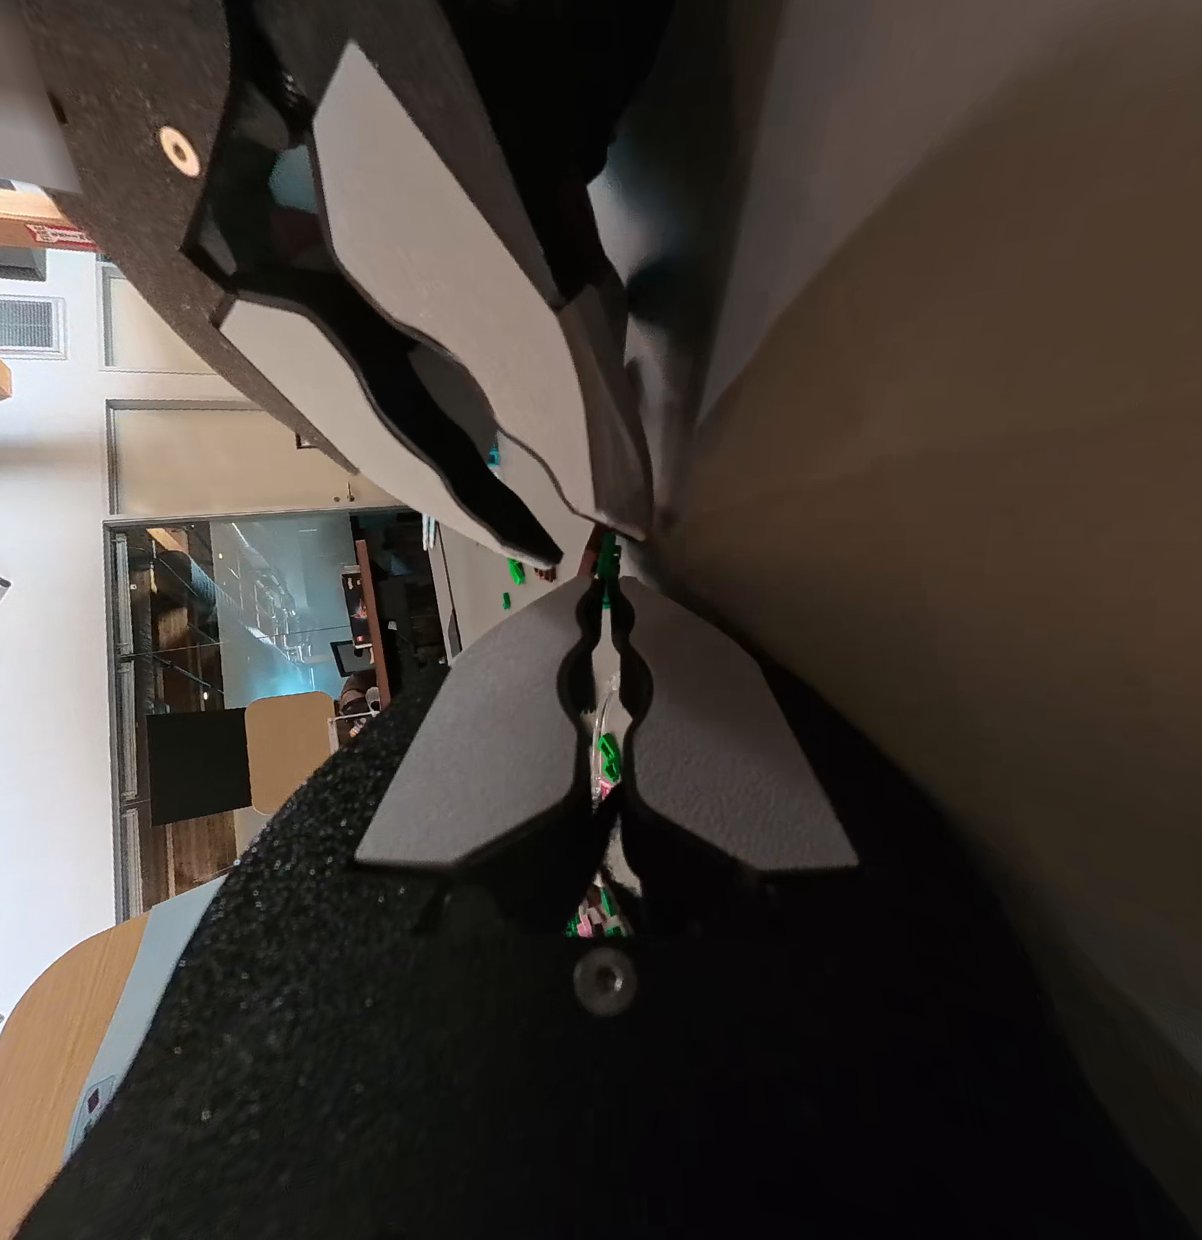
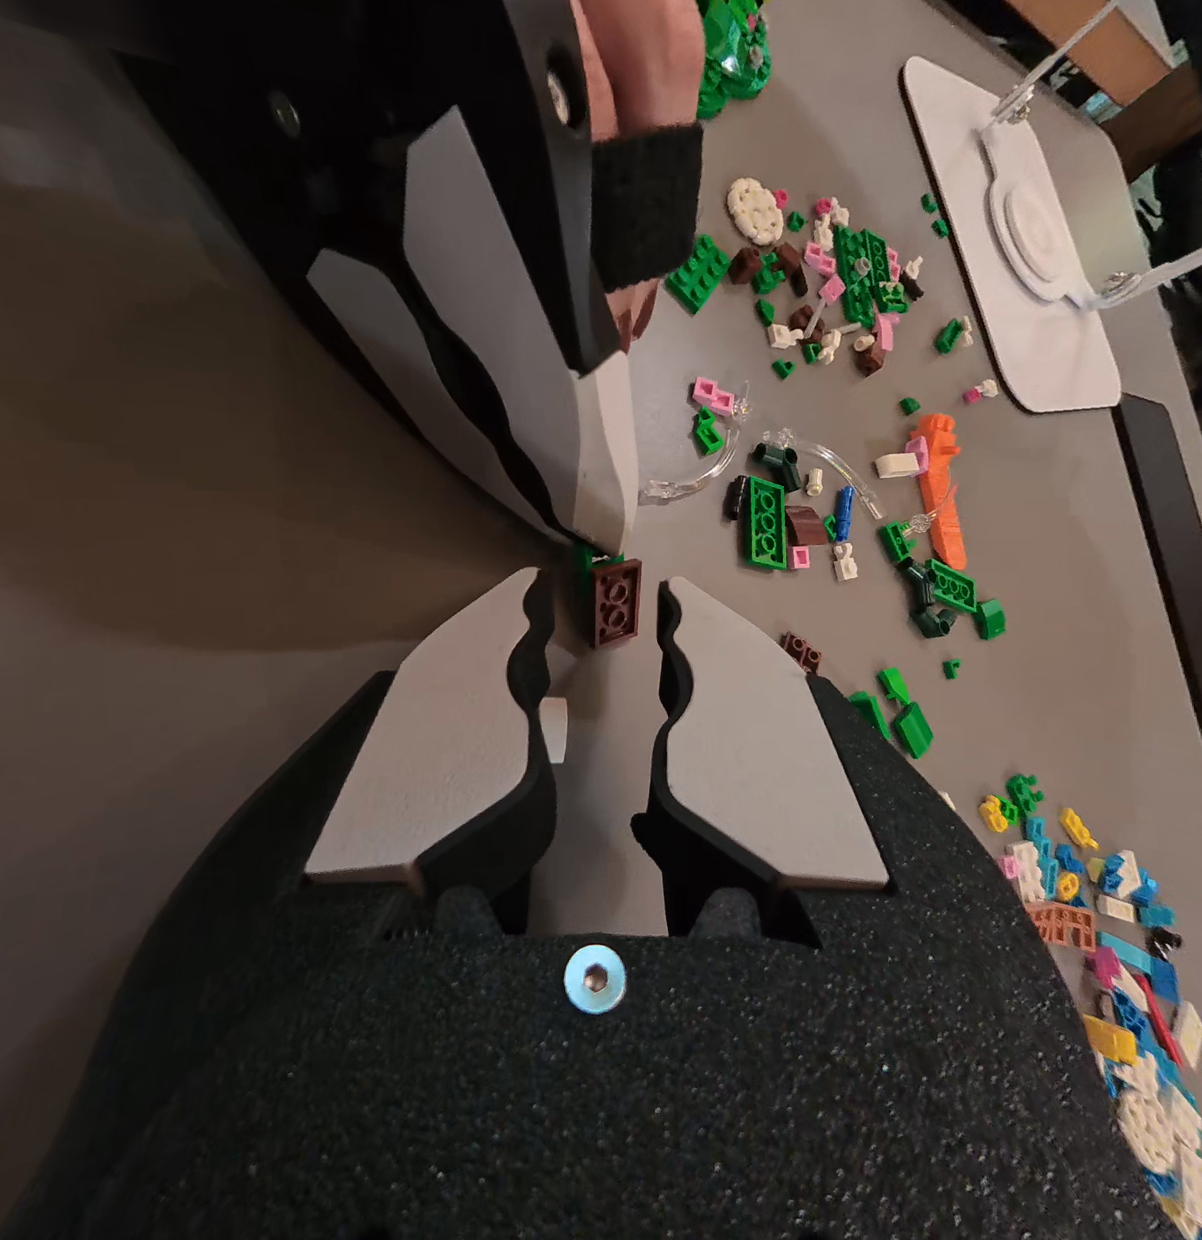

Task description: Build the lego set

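In the right wrist view my left gripper [image 2: 594, 537] comes down from the top, shut on a small green piece [image 2: 588, 555]. A dark brown 2x3 plate [image 2: 615, 604] hangs from that green piece, underside showing, just above the grey table [image 2: 1068, 637]. My right gripper [image 2: 601, 584] is open, one finger on each side of the brown plate with small gaps. In the left wrist view my left gripper [image 1: 608, 587] pinches the green piece [image 1: 608, 560] at its tips. The right gripper [image 1: 598, 545] reaches in from the upper left, open.
Loose green, brown and pink pieces [image 2: 833, 282] are scattered over the table. An orange brick separator [image 2: 937, 490] and a white mat with a clear stand [image 2: 1027, 322] lie to the right. A blue, white and yellow pile [image 2: 1121, 939] is at lower right. A person's hand in a black sleeve [image 2: 645, 201] holds the left gripper. The grippers are tip to tip, or close to it.
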Demonstrator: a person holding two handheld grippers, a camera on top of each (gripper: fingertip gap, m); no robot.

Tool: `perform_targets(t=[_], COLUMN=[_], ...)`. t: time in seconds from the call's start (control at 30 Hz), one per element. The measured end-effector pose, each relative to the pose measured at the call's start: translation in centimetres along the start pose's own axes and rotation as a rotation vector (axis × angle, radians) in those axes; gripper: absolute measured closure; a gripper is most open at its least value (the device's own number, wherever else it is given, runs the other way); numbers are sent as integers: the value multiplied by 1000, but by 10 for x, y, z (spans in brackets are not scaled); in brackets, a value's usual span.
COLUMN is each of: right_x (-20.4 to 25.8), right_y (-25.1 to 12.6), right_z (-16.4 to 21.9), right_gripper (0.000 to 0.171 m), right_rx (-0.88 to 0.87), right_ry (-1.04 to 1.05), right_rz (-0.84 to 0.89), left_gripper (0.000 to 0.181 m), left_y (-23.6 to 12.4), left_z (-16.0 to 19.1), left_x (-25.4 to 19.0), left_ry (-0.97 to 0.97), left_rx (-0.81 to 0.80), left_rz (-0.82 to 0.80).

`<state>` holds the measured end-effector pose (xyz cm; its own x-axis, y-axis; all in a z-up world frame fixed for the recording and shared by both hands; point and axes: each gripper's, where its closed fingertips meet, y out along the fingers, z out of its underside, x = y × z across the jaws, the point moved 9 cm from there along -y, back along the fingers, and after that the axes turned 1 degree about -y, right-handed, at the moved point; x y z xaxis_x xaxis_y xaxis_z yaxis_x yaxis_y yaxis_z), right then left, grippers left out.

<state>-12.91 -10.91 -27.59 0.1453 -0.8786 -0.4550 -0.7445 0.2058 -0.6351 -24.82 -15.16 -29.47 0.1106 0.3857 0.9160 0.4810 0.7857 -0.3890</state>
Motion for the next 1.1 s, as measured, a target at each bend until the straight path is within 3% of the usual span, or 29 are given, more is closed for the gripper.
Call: perform_targets(t=[0.2, 0.6, 0.83, 1.1], right_x=[3, -5, -28, -29], right_y=[6, -1, -42, -62], right_z=[-4, -6, -26, -33], right_gripper=[158, 161, 162, 163], right_rx=[30, -29, -313, -435], right_ry=[-22, -87, -240, -389], right_rz=[20, 10, -65, -63], left_gripper=[179, 179, 180, 180], left_y=[-1, -7, -36, -49], left_z=[-5, -9, -7, -15], left_x=[-5, 3, 39, 50], left_ry=[-16, -208, -491, -551], left_rx=[-8, 11, -239, -376], left_rz=[8, 38, -48, -117])
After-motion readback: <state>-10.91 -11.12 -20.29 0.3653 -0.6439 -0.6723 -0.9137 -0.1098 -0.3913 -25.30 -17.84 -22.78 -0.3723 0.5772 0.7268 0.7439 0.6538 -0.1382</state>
